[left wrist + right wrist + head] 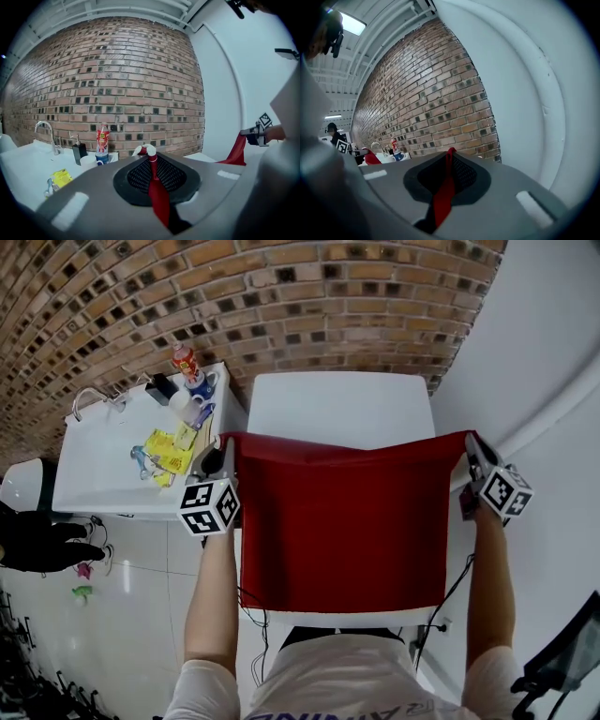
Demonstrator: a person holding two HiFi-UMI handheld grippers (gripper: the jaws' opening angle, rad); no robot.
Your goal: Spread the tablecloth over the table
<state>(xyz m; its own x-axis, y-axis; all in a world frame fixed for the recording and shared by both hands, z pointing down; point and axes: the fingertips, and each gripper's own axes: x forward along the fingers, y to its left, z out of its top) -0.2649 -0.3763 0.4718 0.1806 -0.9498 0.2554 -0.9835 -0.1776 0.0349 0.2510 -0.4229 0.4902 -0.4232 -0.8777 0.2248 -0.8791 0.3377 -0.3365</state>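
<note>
A red tablecloth (pixel 342 521) hangs stretched between my two grippers over the white table (pixel 337 409). Its far part is bare; the cloth hides the near part. My left gripper (pixel 225 448) is shut on the cloth's left top corner, with red fabric (pixel 157 192) pinched between the jaws. My right gripper (pixel 472 448) is shut on the right top corner, and a red strip (pixel 443 194) runs between its jaws. In the left gripper view the right gripper (pixel 255 137) shows at far right with cloth trailing from it.
A white sink counter (pixel 103 465) stands to the left with a faucet (pixel 89 397), a red-capped bottle (pixel 185 360), a mug, a soap dispenser and yellow packets (pixel 169 451). A brick wall (pixel 234 296) runs behind. A white wall is on the right, cables under the table.
</note>
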